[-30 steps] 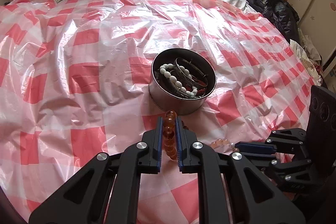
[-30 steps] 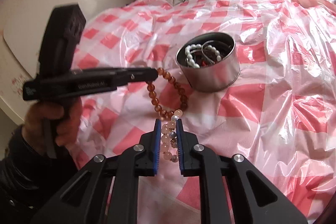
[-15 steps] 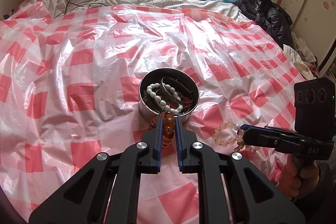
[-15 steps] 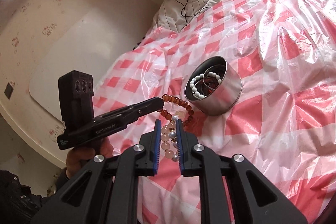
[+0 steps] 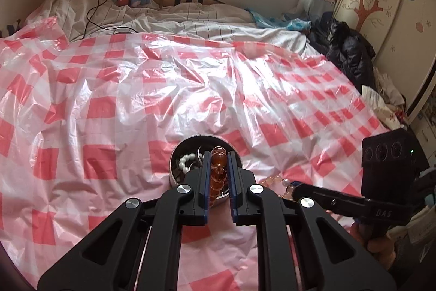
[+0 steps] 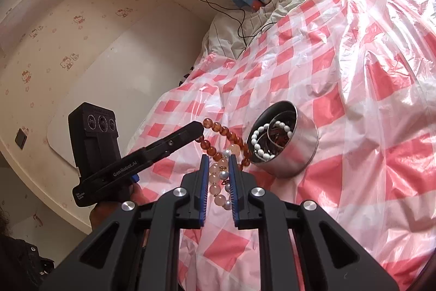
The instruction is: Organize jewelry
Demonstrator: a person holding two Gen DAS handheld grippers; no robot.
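Your left gripper pinches the amber bracelet, its glossy round beads hanging just above the near rim of the steel tin. Your right gripper clamps the pale pink bracelet beside the tin. Crinkled red-checked plastic lies open all round. The gripper bodies read "GenRobot.AI" and "DAS".

In the left wrist view, the left tongs cover the near side of the metal tin, so only a few white beads peek out. The pink bracelet is mostly hidden behind the tongs' black frame. The person's hand is cut off at the edge.

In the right wrist view, the dark things deep in the tin are too small to tell.
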